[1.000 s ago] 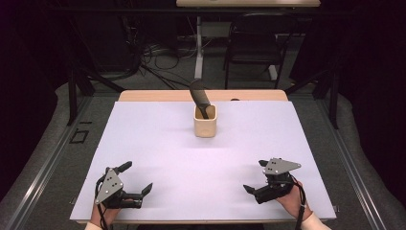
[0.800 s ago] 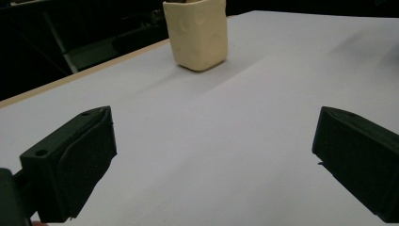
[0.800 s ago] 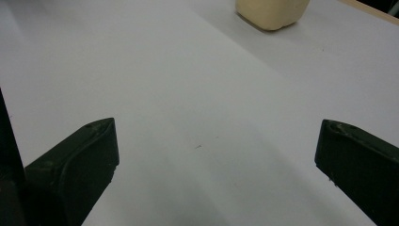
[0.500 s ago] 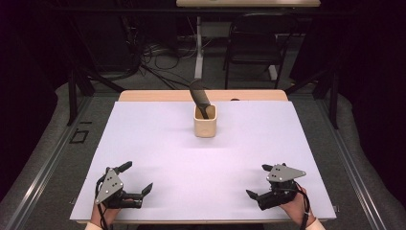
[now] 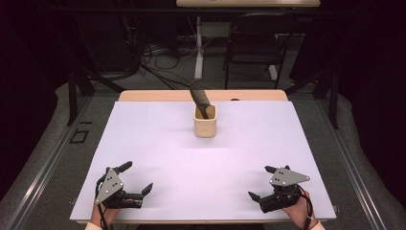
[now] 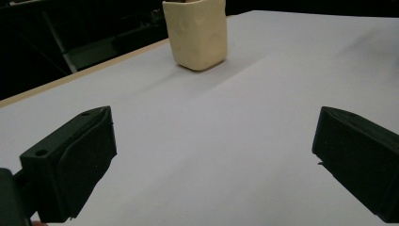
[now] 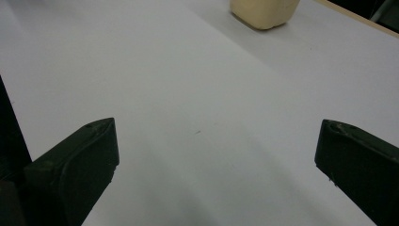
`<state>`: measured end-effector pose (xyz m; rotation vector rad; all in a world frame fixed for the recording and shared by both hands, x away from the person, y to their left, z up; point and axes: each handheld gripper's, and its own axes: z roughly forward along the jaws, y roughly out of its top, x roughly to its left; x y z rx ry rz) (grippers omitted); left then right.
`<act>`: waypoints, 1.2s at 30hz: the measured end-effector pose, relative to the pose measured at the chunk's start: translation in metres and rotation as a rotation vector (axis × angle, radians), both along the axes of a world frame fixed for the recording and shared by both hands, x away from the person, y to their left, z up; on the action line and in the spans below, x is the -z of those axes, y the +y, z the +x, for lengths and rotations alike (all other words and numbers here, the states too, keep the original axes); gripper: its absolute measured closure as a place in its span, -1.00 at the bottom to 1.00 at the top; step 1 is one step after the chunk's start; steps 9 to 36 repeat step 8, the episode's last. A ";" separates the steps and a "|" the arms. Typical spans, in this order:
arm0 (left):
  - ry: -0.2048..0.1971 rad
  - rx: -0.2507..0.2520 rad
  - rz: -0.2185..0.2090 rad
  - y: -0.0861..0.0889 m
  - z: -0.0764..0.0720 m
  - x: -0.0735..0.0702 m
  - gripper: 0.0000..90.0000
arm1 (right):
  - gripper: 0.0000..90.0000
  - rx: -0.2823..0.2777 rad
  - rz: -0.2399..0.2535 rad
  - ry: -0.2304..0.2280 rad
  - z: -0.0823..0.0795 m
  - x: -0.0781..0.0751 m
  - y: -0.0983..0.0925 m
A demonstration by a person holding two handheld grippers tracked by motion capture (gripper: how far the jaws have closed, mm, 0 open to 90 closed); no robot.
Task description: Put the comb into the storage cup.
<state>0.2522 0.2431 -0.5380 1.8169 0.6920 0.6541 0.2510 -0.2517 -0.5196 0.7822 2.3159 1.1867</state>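
- The cream holder (image 5: 205, 121) stands upright on the white table (image 5: 158, 139), toward the far edge at 12 o'clock from where the person sits, a little left of the midline.
- A dark flat tool (image 5: 199, 97) sits inside the holder and leans out over its rim toward 11 o'clock; what kind of tool it is I cannot tell.
- The left gripper (image 5: 138, 178) rests low over the near left corner, about 7 o'clock from the holder and well apart from it. Its jaws are spread wide with nothing between them.
- In the left gripper view the two black jaws stand far apart over bare table, with the holder (image 6: 195, 34) ahead near 12 o'clock.
- The right gripper (image 5: 261, 183) sits over the near right corner, about 5 o'clock from the holder, also well apart. Its jaws are released too, gaping wide over bare table.
- In the right gripper view the holder (image 7: 264, 12) shows at the top edge, near 1 o'clock.
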 end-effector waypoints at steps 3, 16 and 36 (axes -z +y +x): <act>0.000 0.000 0.000 0.000 0.000 0.000 -1.00 | -1.00 -0.002 0.000 -0.006 -0.002 -0.001 0.000; 0.001 0.003 0.004 0.000 0.001 0.000 -1.00 | -1.00 -0.003 0.003 -0.010 -0.002 -0.001 -0.001; 0.001 0.003 0.004 0.000 0.001 0.000 -1.00 | -1.00 -0.003 0.003 -0.010 -0.002 -0.001 -0.001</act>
